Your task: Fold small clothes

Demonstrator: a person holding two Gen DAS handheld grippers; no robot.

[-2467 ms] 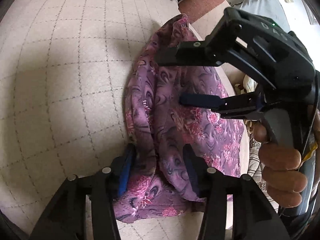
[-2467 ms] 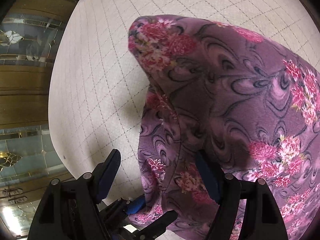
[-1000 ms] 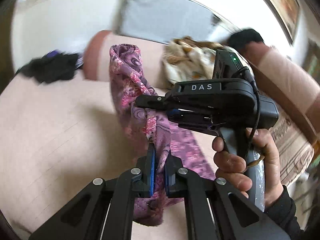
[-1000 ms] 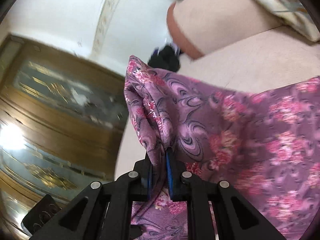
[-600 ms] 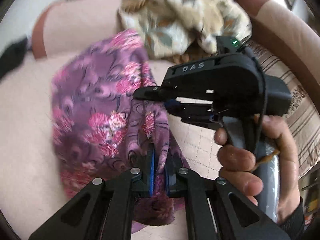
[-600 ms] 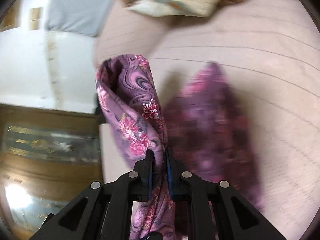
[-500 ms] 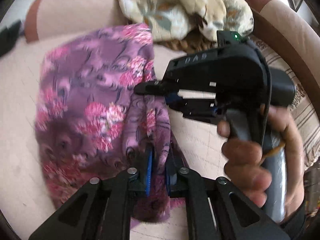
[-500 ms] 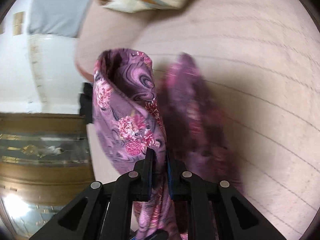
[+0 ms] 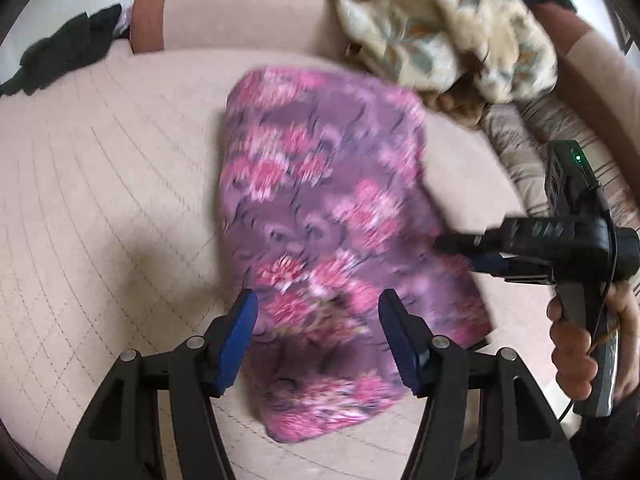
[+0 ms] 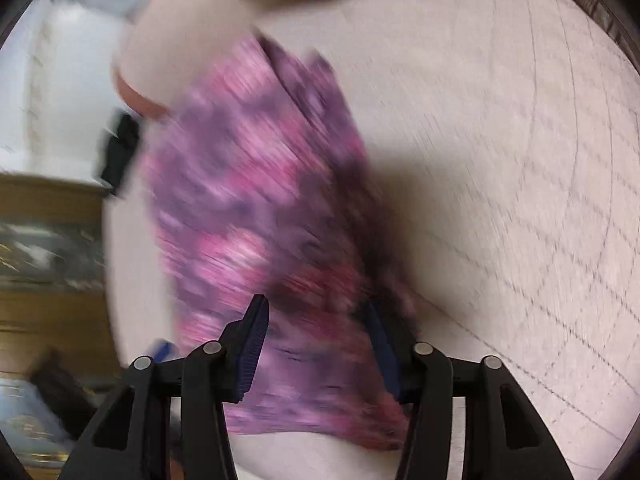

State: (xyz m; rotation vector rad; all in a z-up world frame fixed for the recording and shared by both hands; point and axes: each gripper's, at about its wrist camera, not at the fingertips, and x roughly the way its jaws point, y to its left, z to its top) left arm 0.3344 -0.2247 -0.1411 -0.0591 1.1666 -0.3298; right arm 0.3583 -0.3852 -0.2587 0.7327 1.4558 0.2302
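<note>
Left wrist view: the purple floral garment (image 9: 320, 216) lies spread on the beige quilted sofa seat (image 9: 100, 200), its far edge close to the crumpled cream floral cloth (image 9: 444, 28) heaped against the backrest. The left hand-held gripper (image 9: 318, 320) sits over the near end of the garment with its blue-padded fingers (image 9: 240, 332) spread wide, one on each side of the fabric and pinching nothing. On the right side of the garment, the right hand-held gripper (image 9: 472, 252) reaches in sideways, held by the person's right hand (image 9: 576, 344); its tips meet the garment's right edge, and from this view the gap between them is hard to read. A black cloth (image 9: 68, 52) lies well away from the garment, at the far left corner of the seat.

The right wrist view is heavily blurred, but there the right hand-held gripper (image 10: 316, 332) shows its fingers apart, with the garment (image 10: 256, 208) lying between and beyond them on the seat (image 10: 500, 160), apparently not clamped.
</note>
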